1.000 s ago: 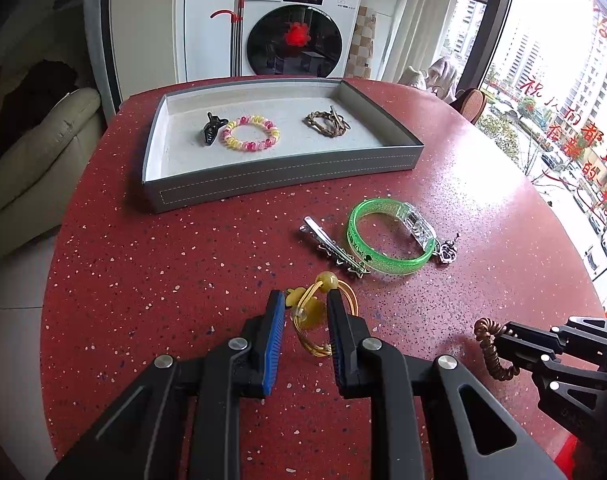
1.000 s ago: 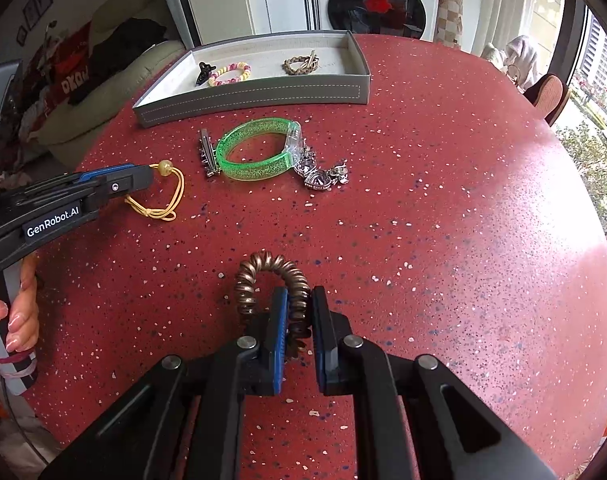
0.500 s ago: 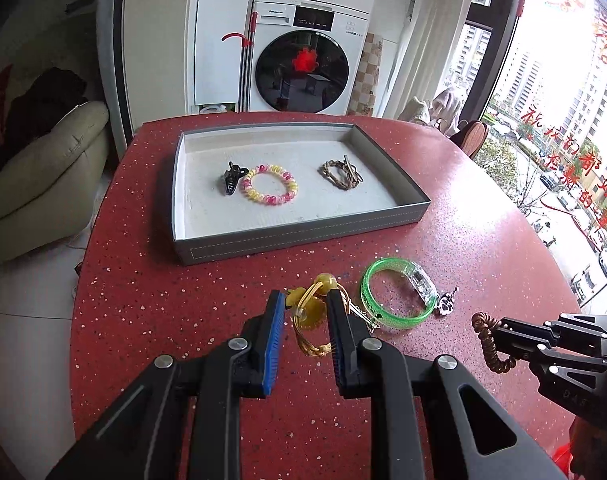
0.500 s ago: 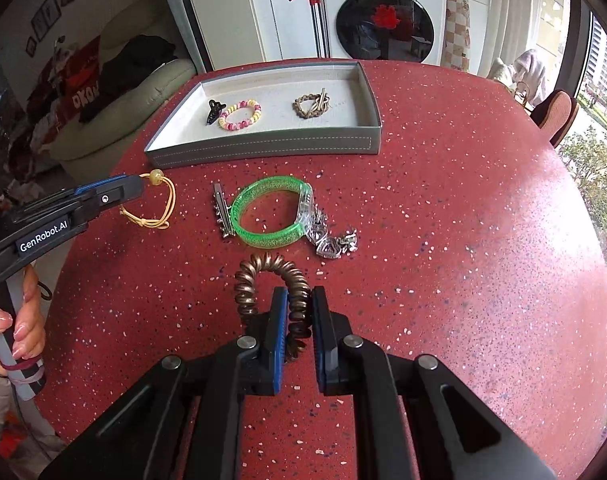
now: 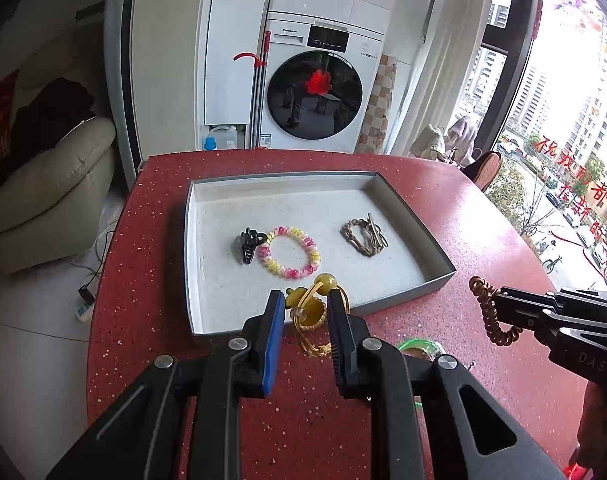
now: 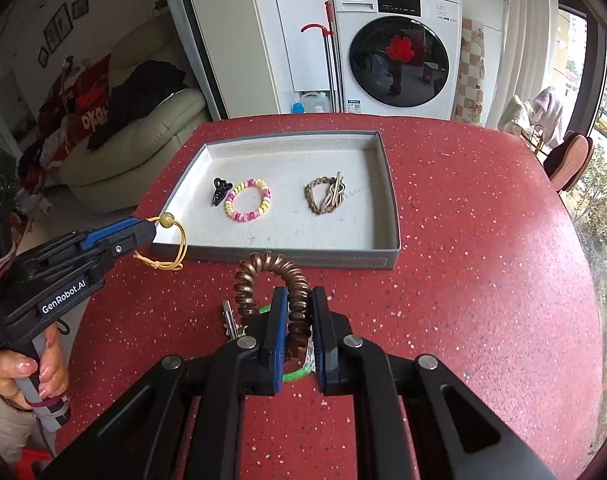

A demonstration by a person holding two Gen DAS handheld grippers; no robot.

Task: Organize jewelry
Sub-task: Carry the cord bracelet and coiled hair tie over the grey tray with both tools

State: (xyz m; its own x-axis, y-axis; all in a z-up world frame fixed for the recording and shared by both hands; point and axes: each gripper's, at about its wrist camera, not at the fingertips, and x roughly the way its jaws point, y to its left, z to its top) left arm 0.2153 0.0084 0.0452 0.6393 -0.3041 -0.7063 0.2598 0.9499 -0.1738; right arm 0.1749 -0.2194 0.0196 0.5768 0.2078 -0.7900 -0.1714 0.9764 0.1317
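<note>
Yellow hair tie sits clamped in your left gripper over the gray tray's near wall. Brown coil tie is pinched in your right gripper, just short of the tray. Beaded bracelet, black clip, braided bracelet lie inside; red table underneath.

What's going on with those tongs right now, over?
Left tongs shut on yellow hair tie, at tray front wall. Right tongs shut on brown spiral tie, short of tray. Nothing blocking.

Glossy speckled red table
</note>
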